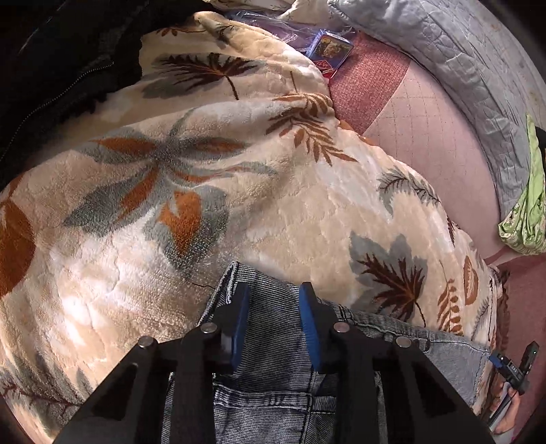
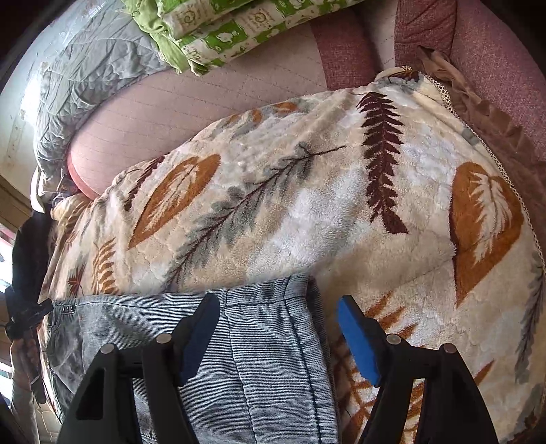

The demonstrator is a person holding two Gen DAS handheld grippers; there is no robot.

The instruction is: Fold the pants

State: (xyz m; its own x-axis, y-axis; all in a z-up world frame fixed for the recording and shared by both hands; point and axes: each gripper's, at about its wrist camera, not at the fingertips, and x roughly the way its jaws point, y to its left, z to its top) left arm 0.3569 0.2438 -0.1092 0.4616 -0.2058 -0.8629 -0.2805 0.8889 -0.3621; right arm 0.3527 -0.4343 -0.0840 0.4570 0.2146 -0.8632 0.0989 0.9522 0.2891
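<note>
Left gripper (image 1: 273, 300): your jaws stand at a narrow gap, pointing steeply down over the waist end of the jeans. The denim shows between the two blue pads, but from this view you cannot tell whether they press it.
Left pads (image 1: 309, 328): the right one lies against a seam; the left one sits just inside the folded denim edge.
Right gripper (image 2: 278, 316): your jaws stand wide, with nothing pinched between them.
Right fingers (image 2: 356, 338): the blue-padded one hangs over bare blanket, just off the jeans' edge; the dark one is over the denim. Contact cannot be judged.
Jeans (image 2: 269, 355): pale, washed denim, lying flat on the blanket at the near edge of both views. A back pocket shows below your left gripper; a hemmed edge runs between your right jaws.
Blanket (image 1: 211, 191): cream fleece with rust, grey and brown leaves, spread under the jeans.
Mattress (image 1: 436, 143): pink quilted surface beyond the blanket.
Grey quilt (image 1: 471, 68): bunched along the far side.
Green patterned bedding (image 2: 218, 30): folded on the mattress, well apart from the jeans.
Blue box (image 1: 329, 46): near the far end of the blanket.
Black garment (image 1: 61, 61): heaped at the left corner, zipper showing.
</note>
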